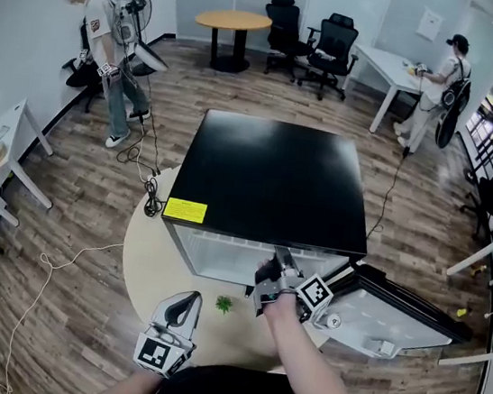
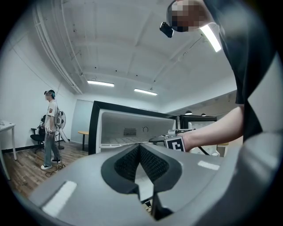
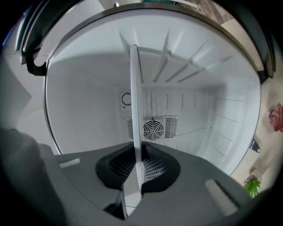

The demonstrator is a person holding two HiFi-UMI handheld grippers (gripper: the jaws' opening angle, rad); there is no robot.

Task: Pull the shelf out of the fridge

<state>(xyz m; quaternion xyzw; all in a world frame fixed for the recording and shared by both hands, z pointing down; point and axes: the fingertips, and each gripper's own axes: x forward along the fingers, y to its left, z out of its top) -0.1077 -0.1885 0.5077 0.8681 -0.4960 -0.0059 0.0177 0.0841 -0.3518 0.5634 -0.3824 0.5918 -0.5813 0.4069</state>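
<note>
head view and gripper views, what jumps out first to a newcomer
The black-topped fridge stands mid-room, its door swung open at right. The right gripper is clamped on the white shelf inside it, seen edge-on. The left gripper hangs shut and empty at lower left.

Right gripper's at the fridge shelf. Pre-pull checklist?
1. Grip: right gripper has its jaws closed on the front edge of the thin white shelf. ok.
2. Door: the black-topped, white-lined fridge has its door swung wide open to the right. ok.
3. Shelf load: nothing seen on either side of the shelf in the right gripper view. ok.
4. Left gripper: jaws together, empty, low and left of the opening. ok.
5. Exit path: a small green thing lies on the round beige table in front of the opening. Whether the shelf will clear it: cannot tell.
</note>
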